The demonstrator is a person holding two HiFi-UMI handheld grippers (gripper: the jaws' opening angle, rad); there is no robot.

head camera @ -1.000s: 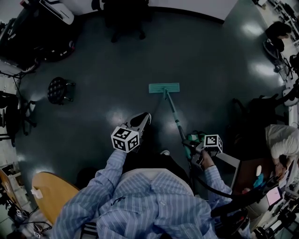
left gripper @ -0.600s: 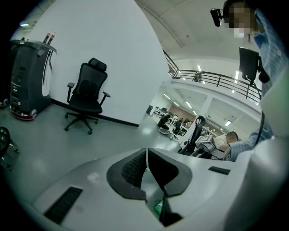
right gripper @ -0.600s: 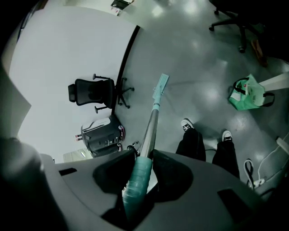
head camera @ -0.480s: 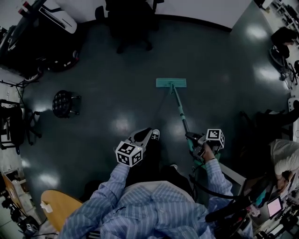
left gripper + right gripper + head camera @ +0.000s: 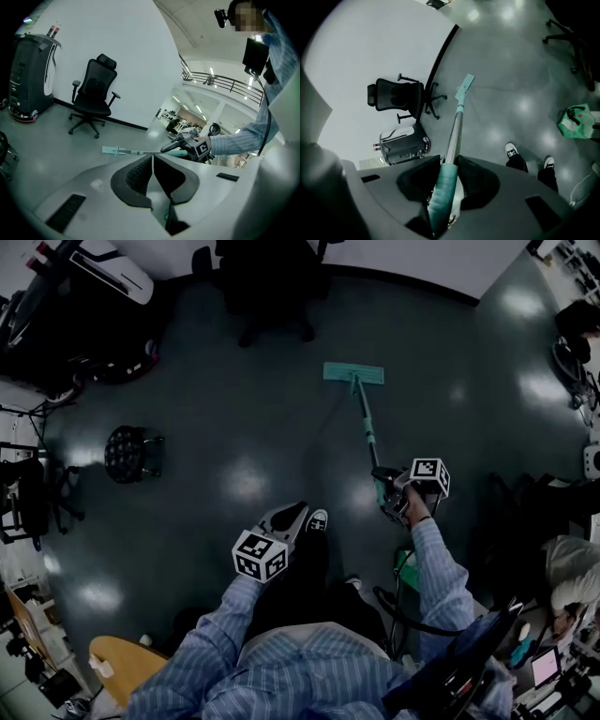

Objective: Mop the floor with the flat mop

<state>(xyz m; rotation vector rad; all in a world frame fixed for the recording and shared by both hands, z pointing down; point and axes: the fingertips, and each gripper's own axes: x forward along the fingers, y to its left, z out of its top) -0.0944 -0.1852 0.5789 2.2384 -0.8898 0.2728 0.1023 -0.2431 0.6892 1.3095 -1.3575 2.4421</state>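
From the head view, the person stands on a dark, glossy floor (image 5: 234, 409) with both arms held forward; the right claw (image 5: 386, 486) pinches the flat mop (image 5: 367, 427) near the top of its handle, and the handle slants away and a little to the left down to the teal pad (image 5: 353, 374), which lies flat on the floor well ahead of the person's feet; the left claw (image 5: 292, 514) hangs free to the left of the handle, clear of it, just above a white-toed shoe (image 5: 318, 519); a black office chair (image 5: 267, 277) stands beyond the pad near the wall, a round black stool (image 5: 128, 453) sits far off to the left, and the edge of a wooden surface (image 5: 122, 667) shows at the lower left. In the left gripper view, the left claw (image 5: 152, 161) is pressed together with nothing between its jaws; past it the flat mop (image 5: 140, 152) stretches low across the floor to its pad (image 5: 110, 150) at the left, with the right claw (image 5: 180, 146) clamped on its near end; the office chair (image 5: 93, 96) and a tall dark machine (image 5: 30, 70) stand against the white wall. In the right gripper view, the right claw (image 5: 447, 163) grips the teal sleeve of the flat mop (image 5: 454, 131), whose metal shaft runs up to the pad (image 5: 465, 84) on the floor; the office chair (image 5: 396, 96) and the machine (image 5: 403, 143) lie to the left, two shoes (image 5: 512, 151) to the right, and a green bag (image 5: 574, 123) at the far right.
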